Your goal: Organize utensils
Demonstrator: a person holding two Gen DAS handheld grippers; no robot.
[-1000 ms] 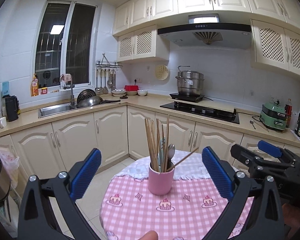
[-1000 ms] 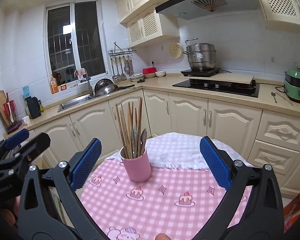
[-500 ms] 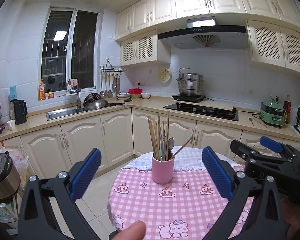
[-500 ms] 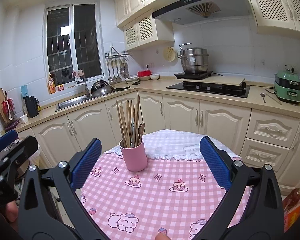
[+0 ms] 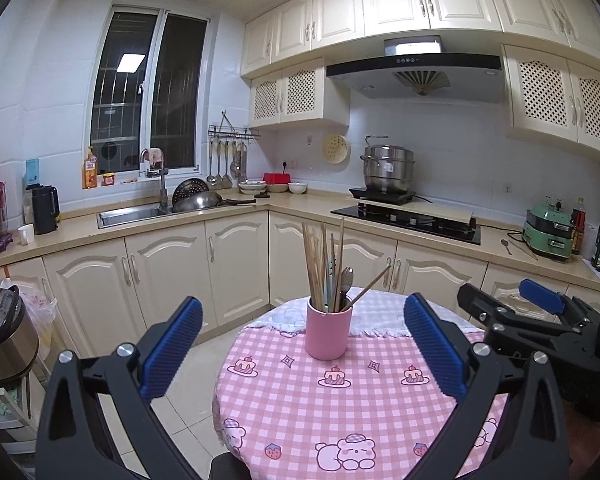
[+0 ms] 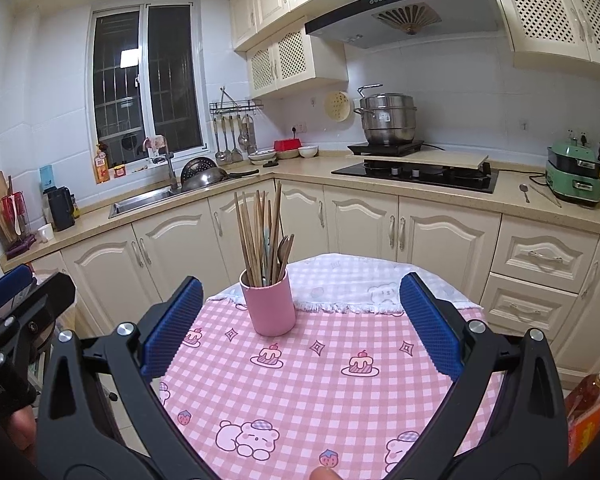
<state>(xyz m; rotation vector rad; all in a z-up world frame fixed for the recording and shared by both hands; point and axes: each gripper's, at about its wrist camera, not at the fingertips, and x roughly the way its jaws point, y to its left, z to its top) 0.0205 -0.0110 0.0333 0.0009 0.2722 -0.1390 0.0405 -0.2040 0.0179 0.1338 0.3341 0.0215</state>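
Observation:
A pink cup (image 5: 326, 334) stands upright on the round table with a pink checked cloth (image 5: 340, 412). It holds several wooden chopsticks (image 5: 320, 264) and a metal spoon (image 5: 346, 278). It also shows in the right wrist view (image 6: 269, 306) with the chopsticks (image 6: 260, 232). My left gripper (image 5: 300, 344) is open and empty, held back from the cup over the table's near side. My right gripper (image 6: 300, 328) is open and empty, to the right of the cup. It also shows at the right of the left wrist view (image 5: 512, 308).
Cream kitchen cabinets and a counter (image 5: 180, 220) run behind the table, with a sink (image 5: 132, 214), a hob (image 5: 408, 222) and a steel pot (image 5: 388, 168). A spoon and chopsticks lie on the counter (image 6: 536, 194) by a green cooker (image 6: 576, 176). A rice cooker (image 5: 4, 336) stands at the left.
Both grippers have pulled back and up from the cup, so it looks smaller and farther away. More of the table shows. Both stay open and empty.

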